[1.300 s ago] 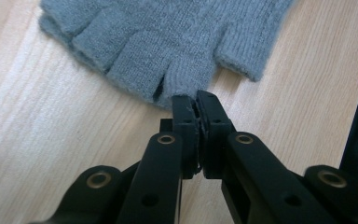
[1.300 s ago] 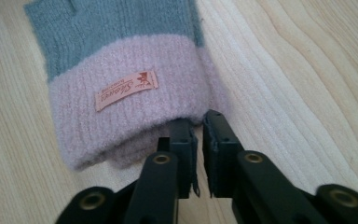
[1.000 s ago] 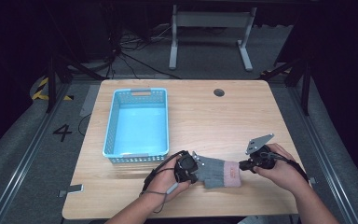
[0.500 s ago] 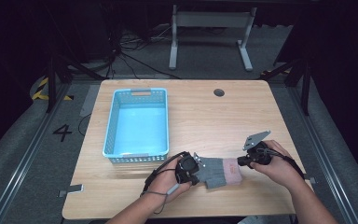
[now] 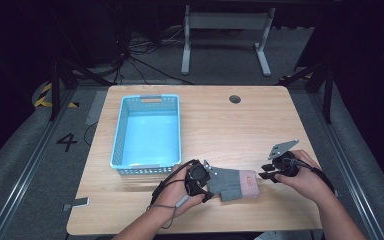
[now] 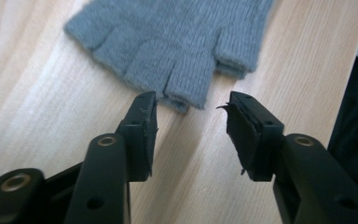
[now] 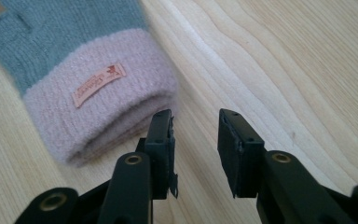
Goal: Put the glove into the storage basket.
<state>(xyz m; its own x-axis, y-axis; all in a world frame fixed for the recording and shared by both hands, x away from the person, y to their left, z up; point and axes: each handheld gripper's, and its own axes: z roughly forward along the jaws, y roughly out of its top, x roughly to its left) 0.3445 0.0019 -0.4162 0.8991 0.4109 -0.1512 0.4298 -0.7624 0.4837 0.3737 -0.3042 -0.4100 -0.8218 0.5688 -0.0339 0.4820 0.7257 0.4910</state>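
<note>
Grey knit glove (image 5: 232, 184) with a pink cuff lies flat on the wooden table (image 5: 230, 130), at about 6 o'clock of the tabletop, near the person's edge. Blue basket (image 5: 147, 132) stands at roughly 10 o'clock from it, close by but not touching.

Left gripper (image 6: 191, 105) sits at the glove's 9 o'clock end; its jaws have just been opening and now stand spread, with the tip of one knit finger just beyond them — nothing pinched. Right gripper (image 7: 195, 122) sits at the 3 o'clock end, just off the cuff; its jaws have likewise just been opening and stand apart over bare wood, the left one beside the cuff edge.

Judgement: the glove appears released at both ends. Risks from here:
- A withdrawing left jaw could snag the loose knit and drag the glove out of its flat lay.
- The right jaw near the cuff fold could lift or flip it.
- Any re-grip on a single layer would let the glove sag or twist — awkward for a move to the basket.
</note>
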